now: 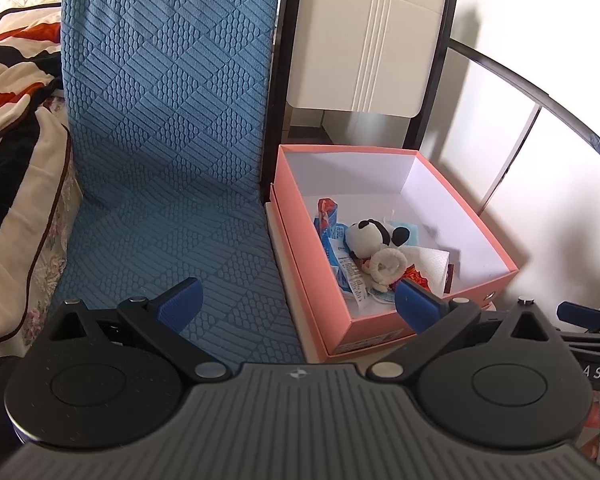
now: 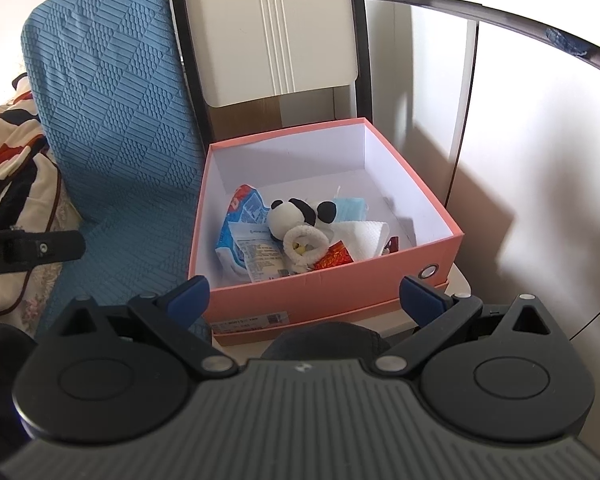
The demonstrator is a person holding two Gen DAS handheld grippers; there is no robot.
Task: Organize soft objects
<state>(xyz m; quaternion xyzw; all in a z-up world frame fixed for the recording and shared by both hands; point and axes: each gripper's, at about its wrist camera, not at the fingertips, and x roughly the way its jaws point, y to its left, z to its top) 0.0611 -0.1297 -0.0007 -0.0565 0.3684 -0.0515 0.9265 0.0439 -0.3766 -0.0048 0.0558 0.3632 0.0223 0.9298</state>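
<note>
An open pink box [image 1: 384, 322] [image 2: 332, 286] with a white inside holds a small black-and-white panda plush [image 1: 374, 236] [image 2: 296, 216], a fluffy white ring [image 1: 388, 266] [image 2: 306, 242], blue snack packets [image 1: 330, 222] [image 2: 246, 216], a white tissue [image 2: 364, 236] and a pale blue mask [image 2: 350, 208]. My left gripper [image 1: 298, 304] is open and empty, near the box's front left corner. My right gripper [image 2: 306, 294] is open and empty too, just in front of the box's near wall.
A blue textured cushion [image 1: 168, 128] [image 2: 108, 120] stands left of the box. A patterned blanket [image 1: 16, 120] lies further left. A beige chair back [image 1: 364, 40] [image 2: 276, 36] rises behind the box, and white cabinet doors [image 2: 532, 160] stand to the right.
</note>
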